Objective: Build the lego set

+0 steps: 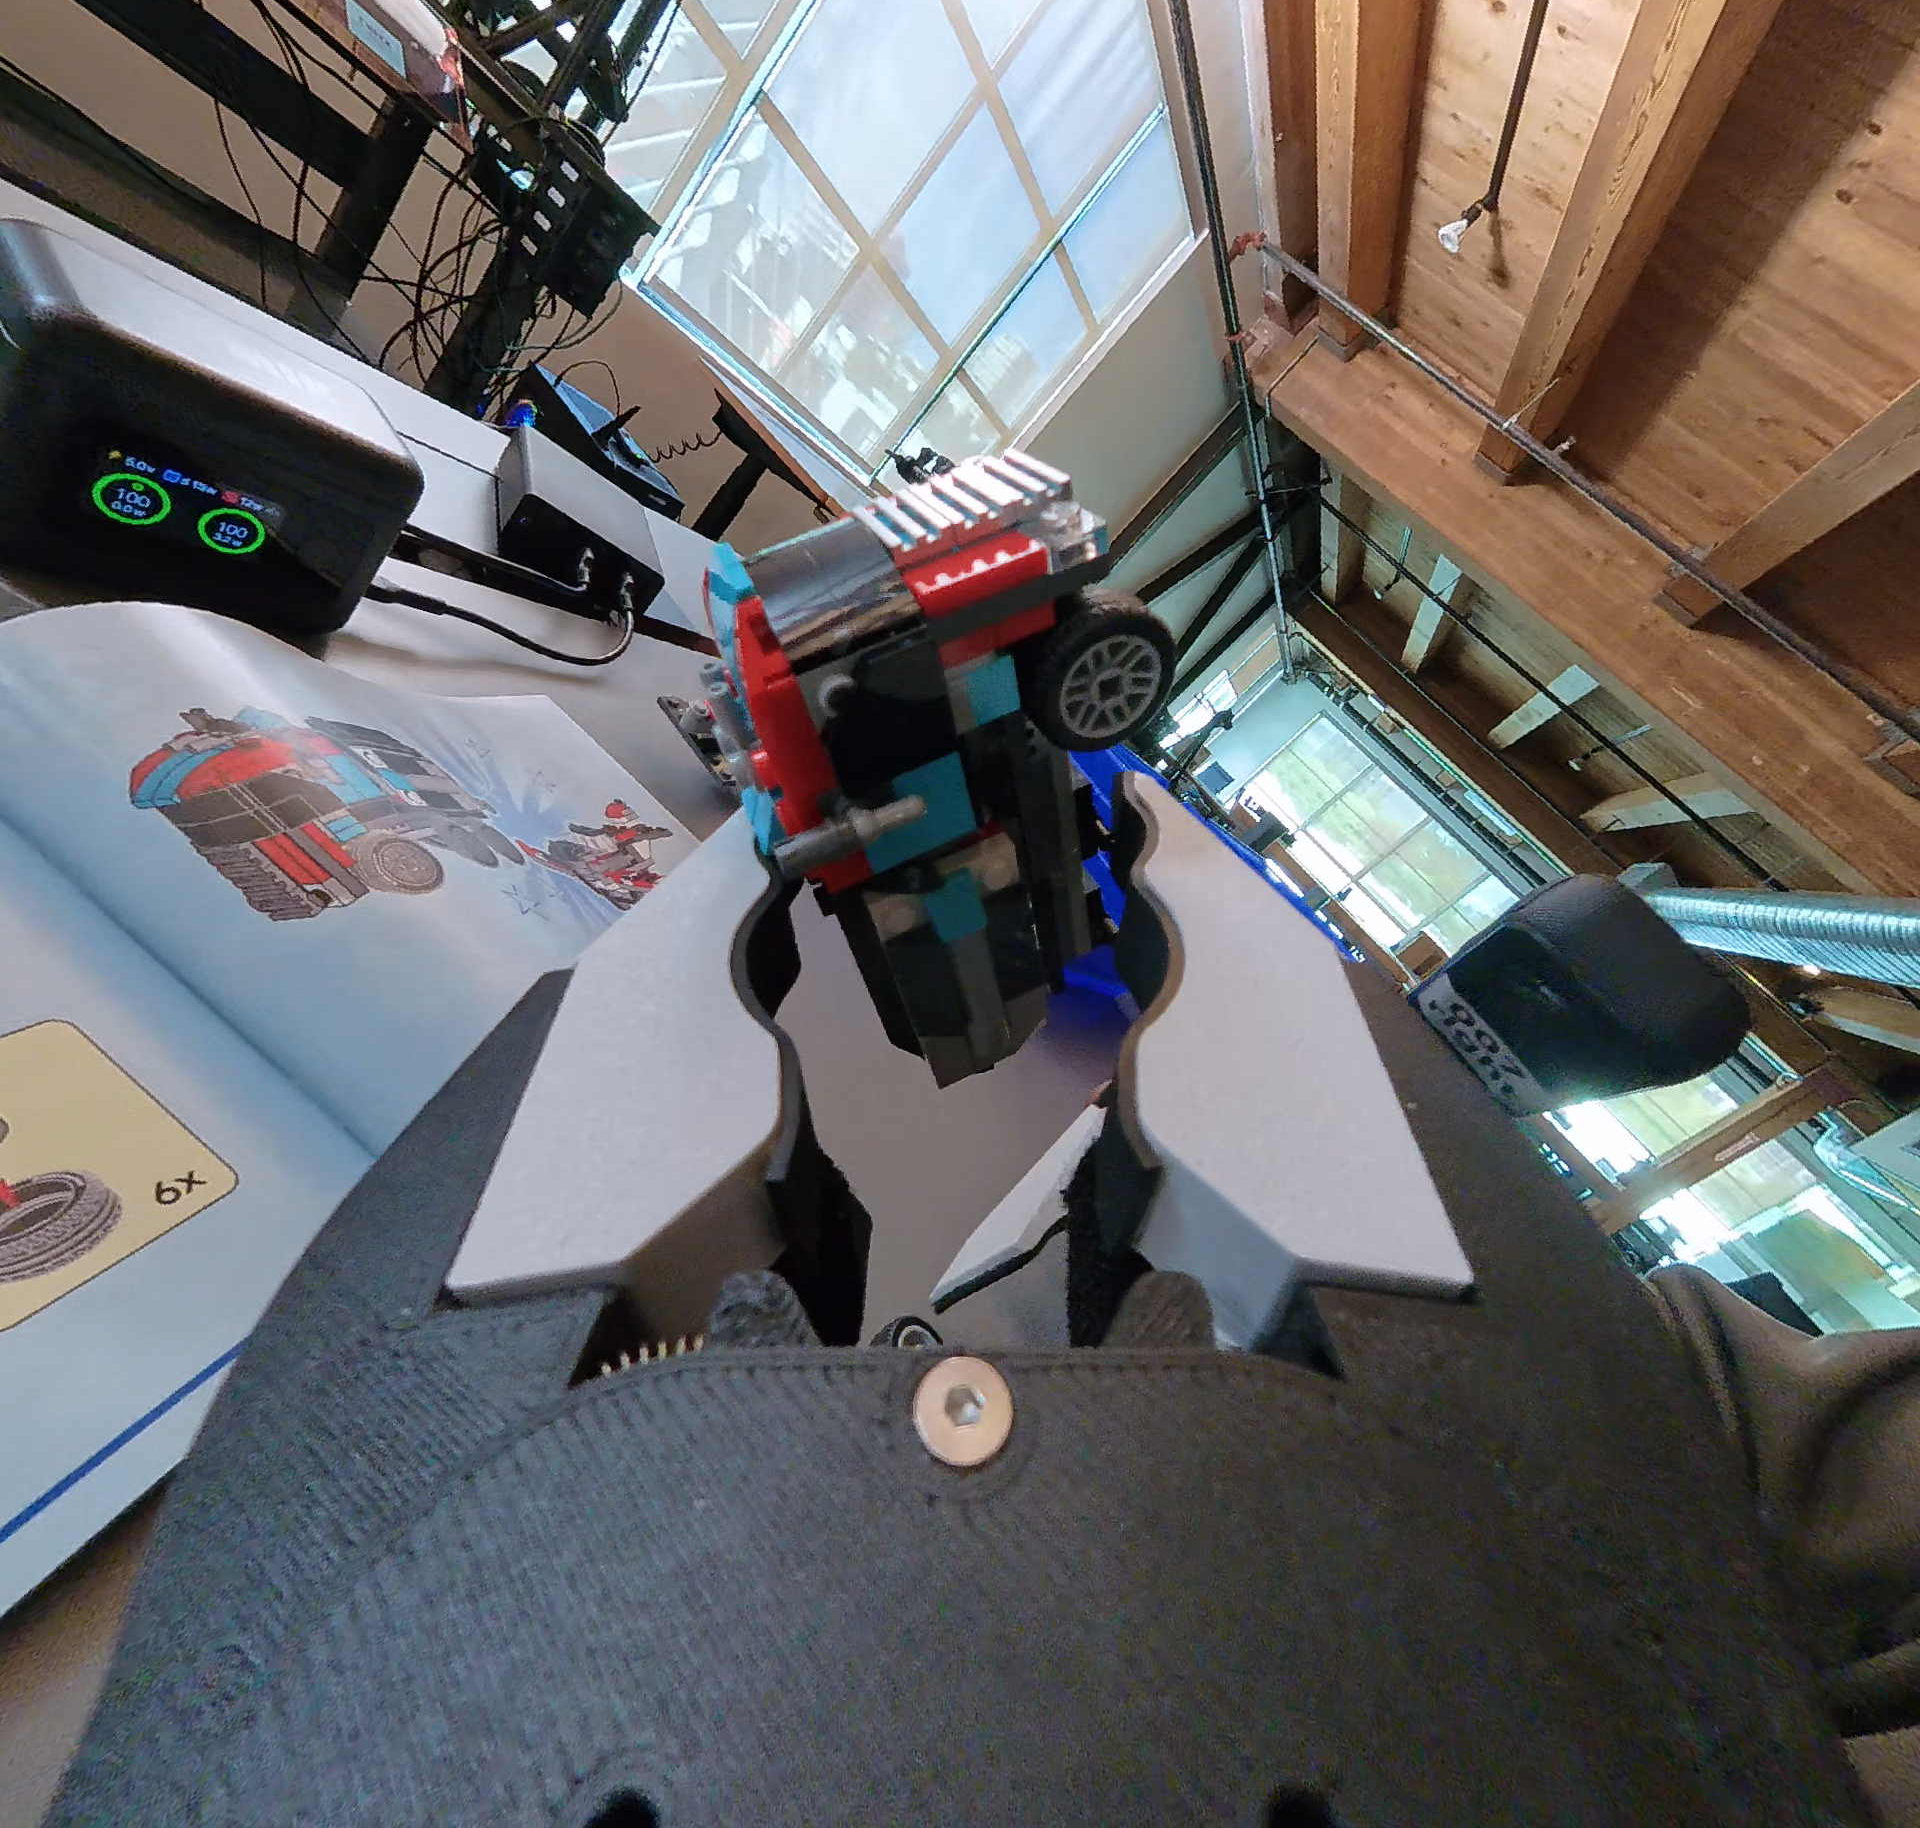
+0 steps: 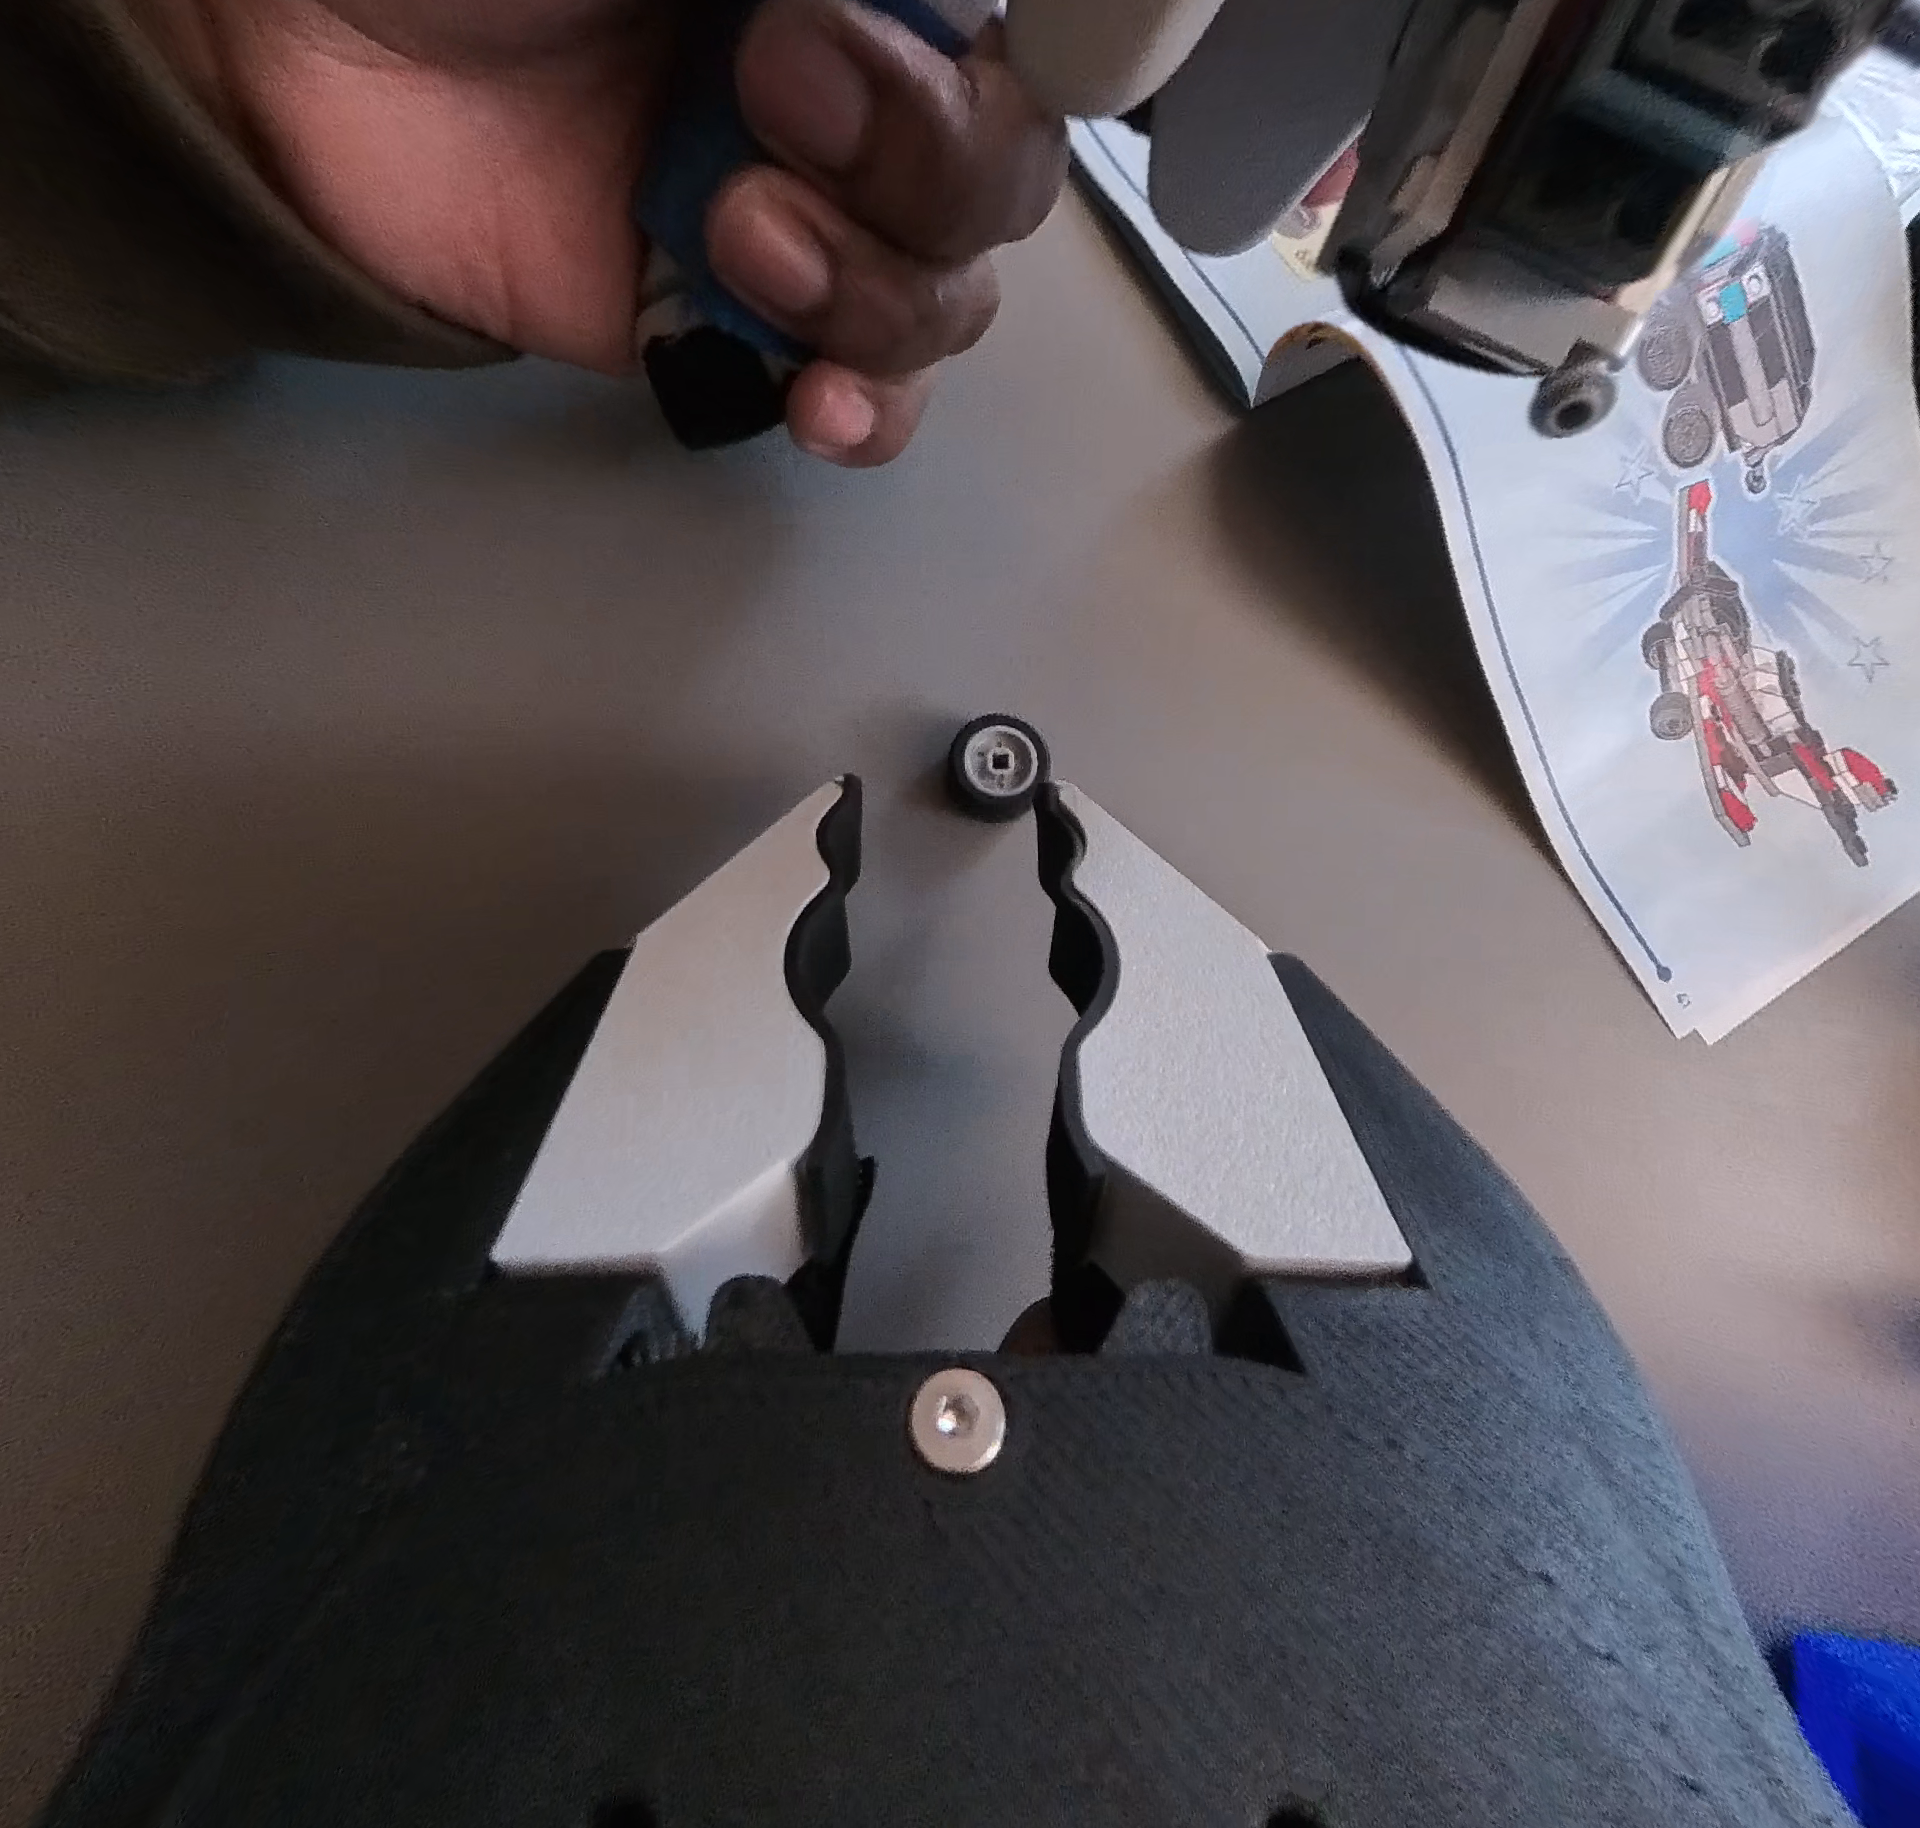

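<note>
Two grippers: left gripper point(image 1: 951, 843) is pinching a toy truck point(image 1: 914, 739); right gripper point(image 2: 951, 791), fingers spread, is touching a small wheel point(image 2: 995, 768) at one o'clock.

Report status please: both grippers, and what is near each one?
Left gripper shut on toy truck, lifted over booklet. Right gripper open, empty, above table. Small wheel at its right fingertip, ungripped.

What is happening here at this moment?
A person works with two hand-held grippers. The left gripper holds a red, teal and black toy brick truck up in the air, beside an open instruction booklet. The right gripper is open above the table, next to a small loose wheel.
</note>
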